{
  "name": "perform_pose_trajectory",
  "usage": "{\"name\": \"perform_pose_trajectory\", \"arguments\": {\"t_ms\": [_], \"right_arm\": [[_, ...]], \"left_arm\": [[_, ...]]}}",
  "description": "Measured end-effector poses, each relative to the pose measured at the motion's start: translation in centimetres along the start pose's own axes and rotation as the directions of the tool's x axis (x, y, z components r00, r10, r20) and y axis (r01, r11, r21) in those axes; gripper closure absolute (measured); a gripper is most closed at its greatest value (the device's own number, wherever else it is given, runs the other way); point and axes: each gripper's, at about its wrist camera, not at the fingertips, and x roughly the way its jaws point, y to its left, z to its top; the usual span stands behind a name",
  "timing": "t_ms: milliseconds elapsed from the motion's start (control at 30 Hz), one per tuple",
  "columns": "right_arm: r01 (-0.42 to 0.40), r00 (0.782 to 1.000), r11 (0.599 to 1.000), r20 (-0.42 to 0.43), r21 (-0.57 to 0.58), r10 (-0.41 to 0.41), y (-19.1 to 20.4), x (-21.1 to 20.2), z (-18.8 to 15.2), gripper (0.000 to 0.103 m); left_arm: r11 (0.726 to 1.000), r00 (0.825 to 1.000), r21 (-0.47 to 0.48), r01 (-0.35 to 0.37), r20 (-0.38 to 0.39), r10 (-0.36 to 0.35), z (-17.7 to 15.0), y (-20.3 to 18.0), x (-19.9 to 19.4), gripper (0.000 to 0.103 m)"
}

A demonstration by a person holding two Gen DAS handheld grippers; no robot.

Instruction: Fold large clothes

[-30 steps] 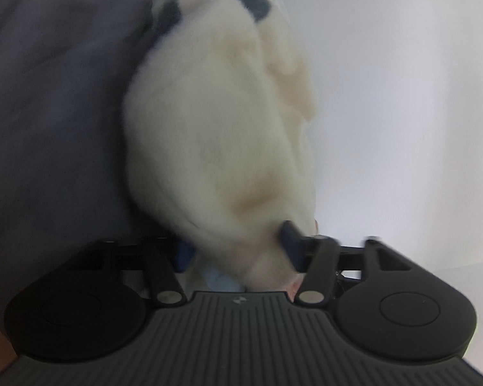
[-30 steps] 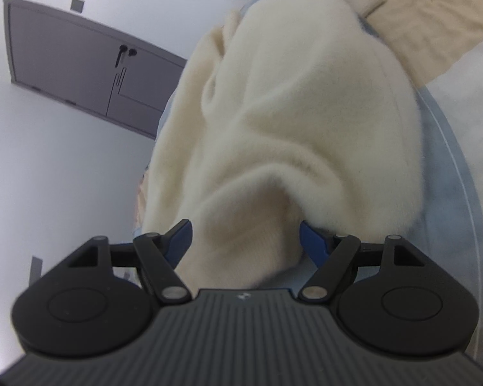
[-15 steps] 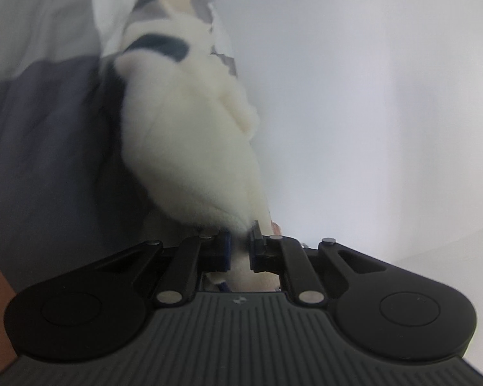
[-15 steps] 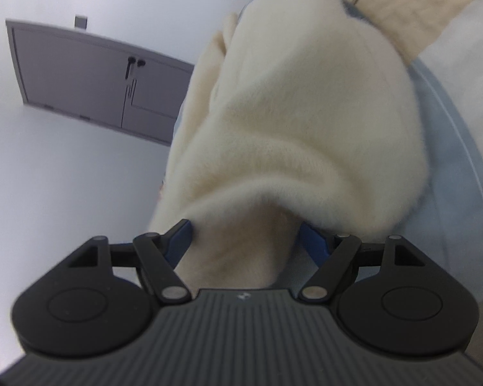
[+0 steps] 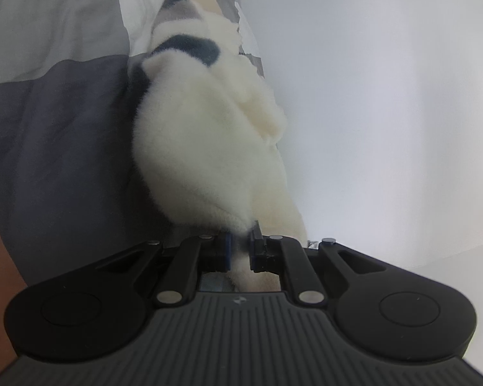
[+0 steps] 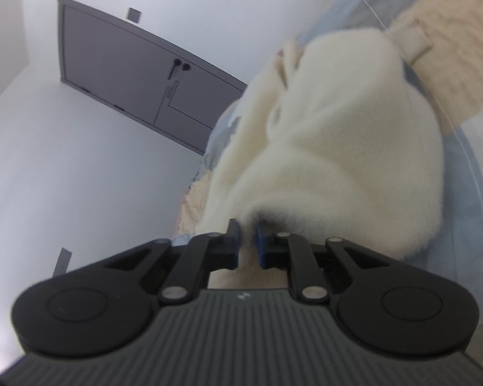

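A fluffy cream garment (image 5: 206, 148) with dark grey patches near its far end fills the middle of the left wrist view. My left gripper (image 5: 240, 249) is shut on its near edge, the fleece pinched between the blue pads. In the right wrist view the same cream garment (image 6: 331, 160) bulges up ahead of my right gripper (image 6: 248, 244), which is shut on a fold of it. Both grips hold the fleece lifted off the bedding. The far end of the garment is partly hidden by its own folds.
Grey bedding (image 5: 58, 148) lies left of the garment, with white and beige cloth behind. A beige knitted cloth (image 6: 447, 64) and pale blue sheet (image 6: 460, 212) lie at the right. A white wall (image 5: 386, 112) and a grey door (image 6: 128, 77) stand beyond.
Both grippers closed on the cream garment, the left first, the right within the last half second. Both hands rose and the fleece lifted with them.
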Motion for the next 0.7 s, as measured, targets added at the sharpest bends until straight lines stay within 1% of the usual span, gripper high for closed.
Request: {"name": "perform_pose_trajectory", "arguments": {"t_ms": [100,167,233,300,333,367,400,467,533,567,600,633,667,700], "right_arm": [[0.036,0.999,0.999,-0.003,-0.026,-0.036,0.5,-1.6,-0.4,0.093],[0.102,0.994,0.994,-0.022,-0.042,-0.103,0.5,-1.9,-0.7,0.093],[0.192,0.979,0.980,-0.056,-0.042,-0.194,-0.1,-1.5,-1.2,0.094],[0.269,0.959,0.962,-0.082,-0.048,-0.272,-0.6,-0.8,-1.5,0.094],[0.291,0.951,0.955,-0.093,-0.049,-0.295,-0.9,-0.6,-1.6,0.093],[0.302,0.947,0.952,-0.101,-0.048,-0.305,-1.1,-0.3,-1.7,0.093],[0.306,0.945,0.951,-0.105,-0.046,-0.309,-1.2,-0.2,-1.7,0.091],[0.298,0.949,0.954,-0.098,-0.036,-0.300,-1.4,-0.4,-1.5,0.091],[0.282,0.955,0.959,-0.095,-0.014,-0.283,-1.7,-0.5,-1.4,0.088],[0.278,0.956,0.960,-0.095,-0.004,-0.277,-1.6,-0.6,-1.4,0.081],[0.274,0.958,0.962,-0.093,0.006,-0.272,-1.7,-0.6,-1.3,0.064],[0.266,0.961,0.964,-0.087,0.017,-0.263,-1.7,-0.9,-1.3,0.053],[0.255,0.964,0.967,-0.079,0.028,-0.252,-1.6,-1.1,-1.3,0.035],[0.244,0.968,0.969,-0.068,0.035,-0.242,-1.7,-1.3,-1.2,0.033]], "left_arm": [[0.999,0.999,-0.011,-0.046,-0.025,0.046,0.3,0.3,1.8,0.091],[0.995,0.994,-0.012,-0.099,-0.053,0.098,0.0,0.5,2.4,0.091],[0.987,0.985,-0.002,-0.160,-0.070,0.159,-0.6,0.9,2.7,0.091],[0.981,0.978,0.010,-0.192,-0.082,0.192,-0.8,1.0,3.1,0.090],[0.980,0.976,0.014,-0.198,-0.084,0.199,-0.7,1.0,3.3,0.088],[0.979,0.975,0.012,-0.204,-0.086,0.204,-0.6,1.0,3.4,0.080],[0.979,0.975,0.006,-0.205,-0.086,0.205,-0.5,1.1,3.4,0.076],[0.981,0.978,-0.016,-0.193,-0.079,0.191,-0.2,1.2,3.6,0.053],[0.982,0.981,-0.030,-0.187,-0.065,0.185,0.0,1.3,3.3,0.046],[0.981,0.980,-0.031,-0.194,-0.060,0.192,0.1,1.3,3.2,0.046],[0.979,0.978,-0.035,-0.203,-0.058,0.200,0.2,1.4,3.2,0.045],[0.977,0.977,-0.044,-0.207,-0.055,0.205,0.3,1.5,3.2,0.045],[0.977,0.978,-0.055,-0.207,-0.050,0.204,0.4,1.7,3.3,0.045],[0.976,0.977,-0.062,-0.210,-0.047,0.207,0.6,1.8,3.3,0.044]]}}
